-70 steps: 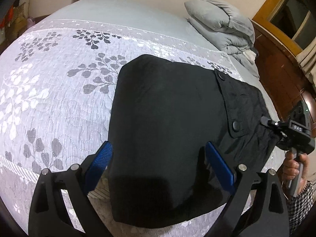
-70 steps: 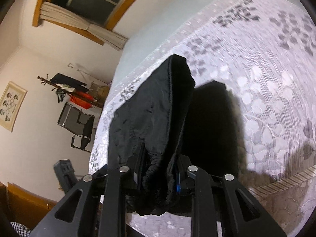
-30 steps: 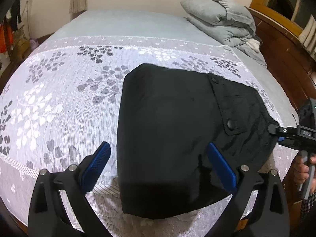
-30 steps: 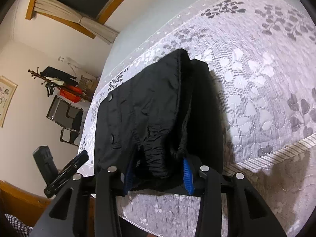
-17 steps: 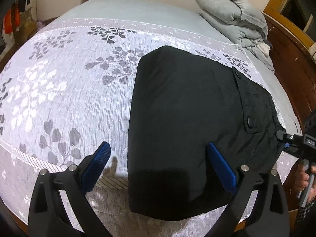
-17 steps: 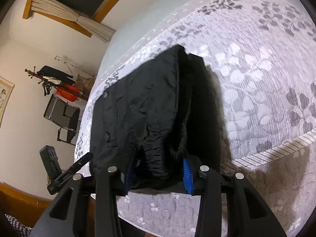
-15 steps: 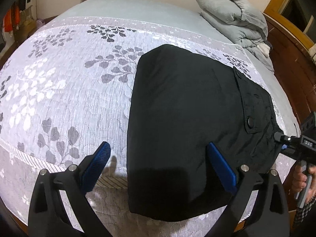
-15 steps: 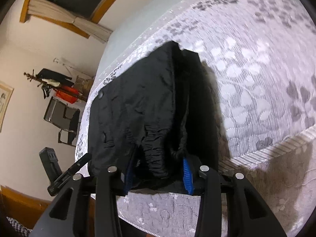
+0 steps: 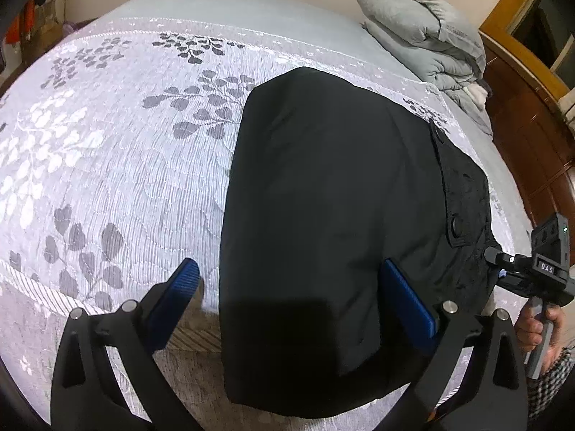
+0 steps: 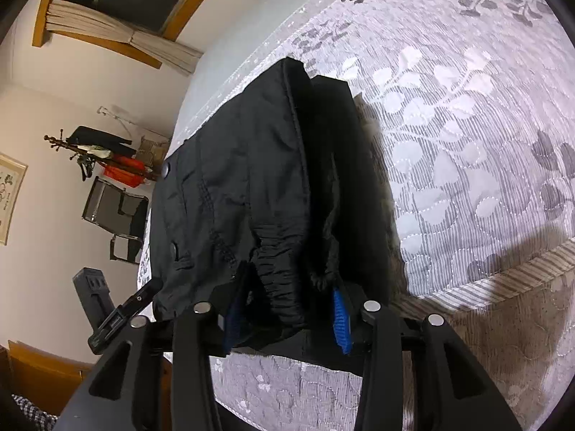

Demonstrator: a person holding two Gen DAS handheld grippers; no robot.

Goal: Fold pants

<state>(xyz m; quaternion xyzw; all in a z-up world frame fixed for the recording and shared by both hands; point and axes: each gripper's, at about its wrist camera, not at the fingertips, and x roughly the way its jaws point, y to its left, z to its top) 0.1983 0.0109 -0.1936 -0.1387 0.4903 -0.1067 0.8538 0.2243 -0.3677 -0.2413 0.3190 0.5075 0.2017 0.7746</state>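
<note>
The black pants (image 9: 330, 194) lie folded into a thick rectangle on the grey leaf-patterned bedspread (image 9: 107, 165), near the bed's front edge. My left gripper (image 9: 287, 287) is open above the folded end, its blue pads wide apart and holding nothing. My right gripper (image 10: 287, 305) has its jaws around the bunched elastic waistband (image 10: 280, 276) of the pants (image 10: 233, 194), with a visible gap to the pads. The right gripper also shows in the left wrist view (image 9: 517, 269) at the pants' right side.
A folded grey duvet (image 9: 424, 46) lies at the bed's far right. A wooden bed frame (image 9: 532, 136) runs along the right. A coat rack (image 10: 100, 151) and a folding chair (image 10: 115, 215) stand by the wall.
The right gripper's jaws have opened wider around the waistband, and the lifted waist end has come down onto the bed. The left gripper stays open, shifted slightly left over the pants.
</note>
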